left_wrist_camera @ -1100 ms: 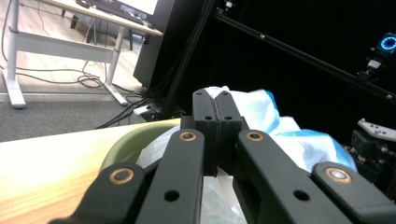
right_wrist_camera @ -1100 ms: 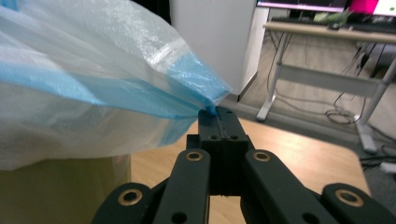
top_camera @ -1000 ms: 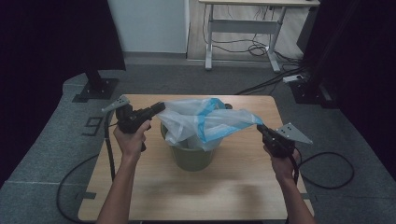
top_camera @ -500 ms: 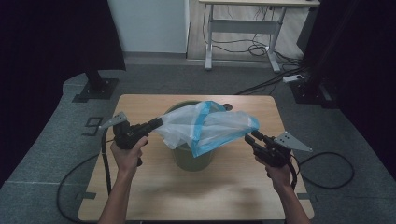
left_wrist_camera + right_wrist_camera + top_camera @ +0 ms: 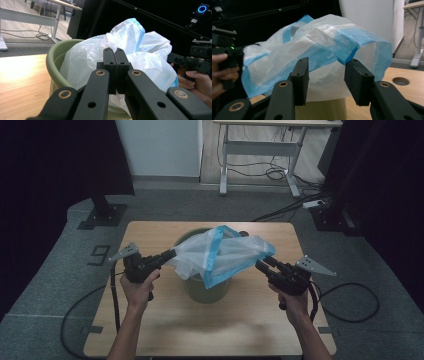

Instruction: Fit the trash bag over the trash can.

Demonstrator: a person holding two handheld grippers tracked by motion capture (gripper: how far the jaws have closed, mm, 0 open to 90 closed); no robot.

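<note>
A white plastic bag with blue bands (image 5: pixel 225 252) lies puffed over an olive-green bin (image 5: pixel 205 287) at the middle of the wooden table (image 5: pixel 165 320). My left gripper (image 5: pixel 172 253) is at the bag's left corner, and its jaws are shut on the film (image 5: pixel 115 53) just over the bin's rim (image 5: pixel 53 56). My right gripper (image 5: pixel 261 264) sits just below the bag's right corner. Its jaws have just been opening and stand apart (image 5: pixel 327 62). The bag (image 5: pixel 324 40) is just beyond them and the pads do not press on it.
A round hole (image 5: pixel 400 80) is cut in the tabletop near the right side. Cables trail from both grippers onto the grey floor (image 5: pixel 350 300). A white-legged desk (image 5: pixel 260 150) with loose wires stands behind, and black stand bases (image 5: pixel 102 215) flank the table.
The right gripper's jaws have opened and let go of the bag's right corner, which has slackened. The left hand has sunk a little and come nearer, still pinching the left corner.
</note>
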